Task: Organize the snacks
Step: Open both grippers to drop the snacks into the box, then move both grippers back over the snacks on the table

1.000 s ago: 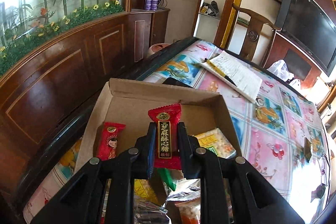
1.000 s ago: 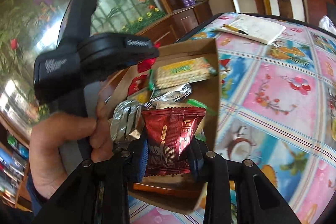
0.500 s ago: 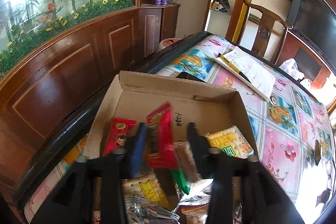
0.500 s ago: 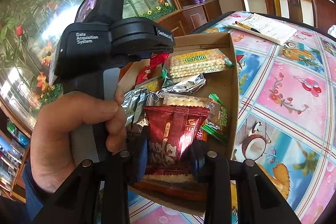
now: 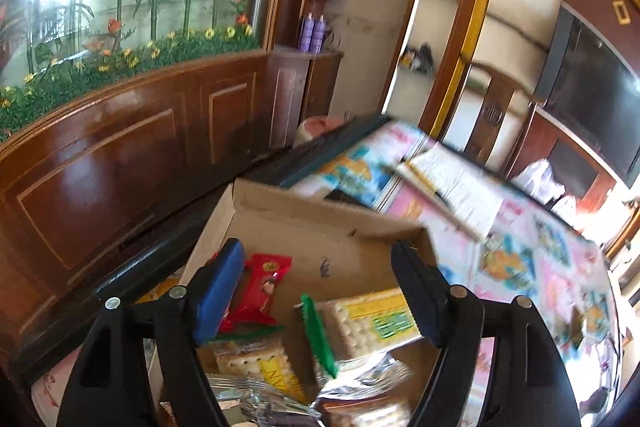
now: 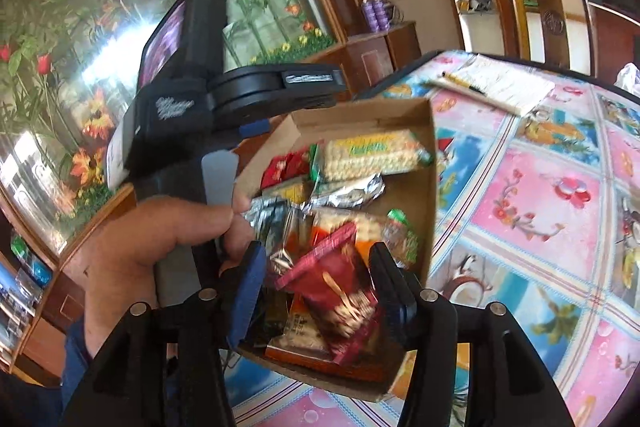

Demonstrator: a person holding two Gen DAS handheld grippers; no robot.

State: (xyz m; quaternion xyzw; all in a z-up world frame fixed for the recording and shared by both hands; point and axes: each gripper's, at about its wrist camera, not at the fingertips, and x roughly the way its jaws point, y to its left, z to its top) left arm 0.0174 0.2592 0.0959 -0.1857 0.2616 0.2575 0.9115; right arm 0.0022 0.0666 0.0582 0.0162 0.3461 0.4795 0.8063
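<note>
Left wrist view: both tongs (image 5: 316,291) (image 6: 318,281) are opening, their red packets (image 6: 340,291) dropped into the box (image 5: 320,223).

notepad (image 6: 506,87), pencil (image 6: 464,83), wooden chair (image 6: 554,21)

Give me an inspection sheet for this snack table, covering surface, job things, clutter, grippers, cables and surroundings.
Surface: table under a patterned pink and blue cloth.
Job's things: open cardboard box holding a cracker pack, small red candies, foil packets; dark red snack bag tilted over the box's near end.
Clutter: notepad with a pencil beyond the box.
Grippers: left gripper opening, nothing between its fingers; right gripper opening, the red bag between its fingers, blurred, no pad contact visible.
Cables: nothing seen.
Surroundings: wood-panelled wall, flower mural, chair, dark screen.
</note>
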